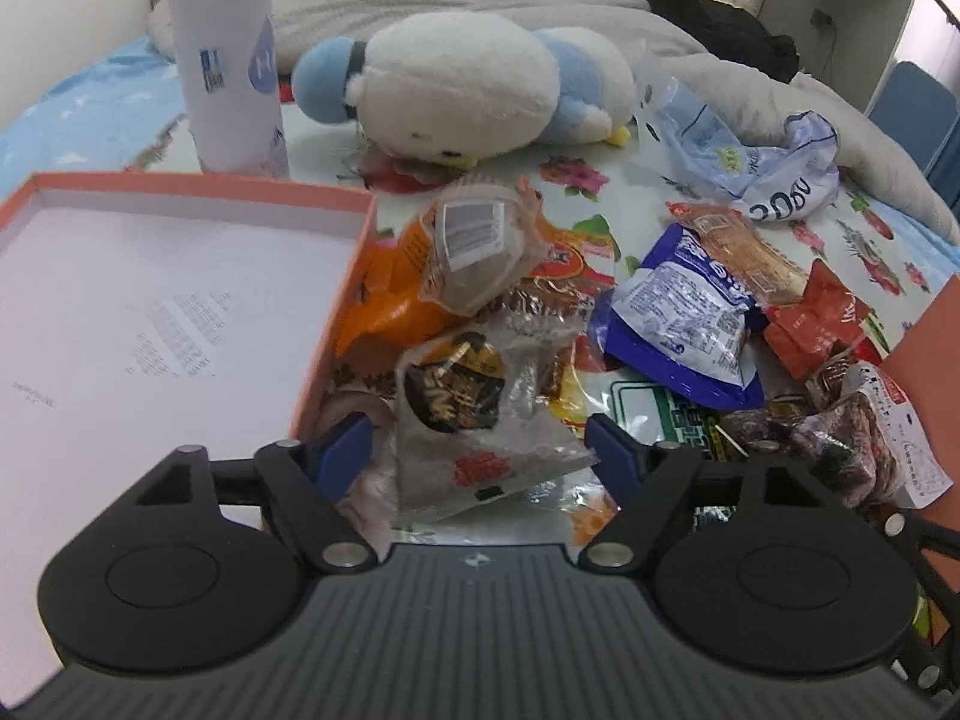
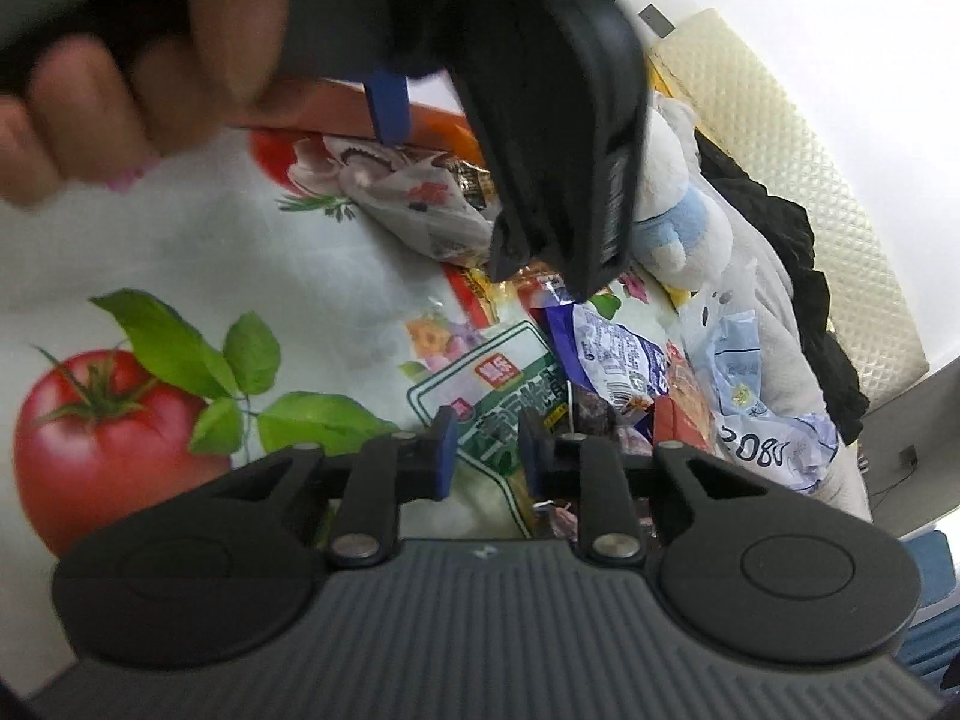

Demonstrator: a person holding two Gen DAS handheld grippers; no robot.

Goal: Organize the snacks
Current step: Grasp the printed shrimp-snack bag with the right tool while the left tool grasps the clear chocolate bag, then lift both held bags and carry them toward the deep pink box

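Surface: floral cloth over your bed, snack pile in the middle.
Counts: one orange box, one bottle, one plush toy.
Left claw: apart, straddling the clear-wrapped snack, pads not pressing.
Right claw: narrow gap over the green packet; grip unclear.
Right view only: your hand.

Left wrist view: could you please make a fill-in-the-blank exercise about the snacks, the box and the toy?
1. The shallow box left of the snack pile has an ____ rim.
2. Between the left gripper's open fingers lies a grey snack ____.
3. Behind the plush toy stands a tall white ____.

Missing words: orange; packet; bottle
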